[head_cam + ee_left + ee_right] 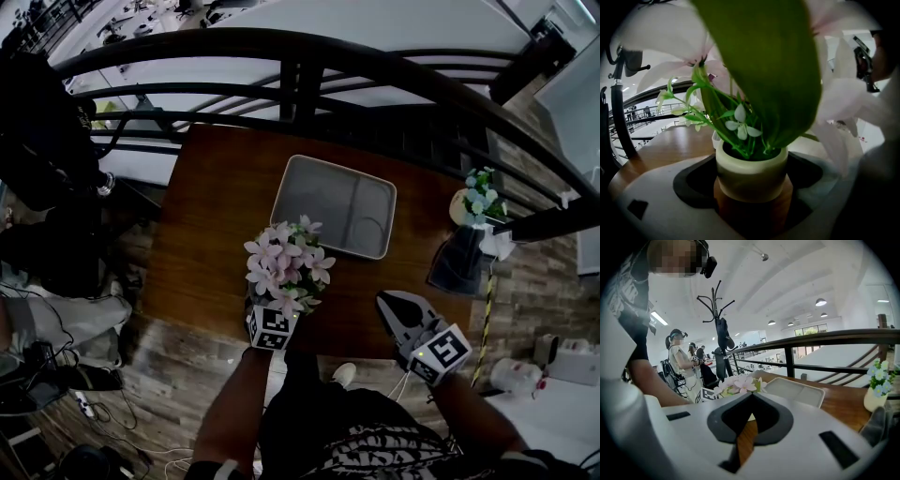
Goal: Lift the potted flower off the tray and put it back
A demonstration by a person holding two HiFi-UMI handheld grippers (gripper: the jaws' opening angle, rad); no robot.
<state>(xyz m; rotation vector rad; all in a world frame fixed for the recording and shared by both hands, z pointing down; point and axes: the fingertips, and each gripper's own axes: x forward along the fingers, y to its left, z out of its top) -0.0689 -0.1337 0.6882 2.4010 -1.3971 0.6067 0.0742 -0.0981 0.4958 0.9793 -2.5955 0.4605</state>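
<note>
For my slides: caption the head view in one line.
Left hand-held gripper grips the potted flower, off the grey tray, at the wooden table's near edge; right hand-held gripper shut.

A rectangular brown wooden surface [216,234] stands on a wood-plank floor [534,281]. Near its middle, towards the far side, lies a shallow grey tray [319,202] with rounded corners and two compartments, both bare. A potted flower [286,267] with pink blooms sits off the tray, just beside it at the near edge; whether its pot rests on the wood cannot be told. At the right end stands a small cream vase of pale blue flowers [473,199], with a dark, limp object [459,262] just beside it.
</note>
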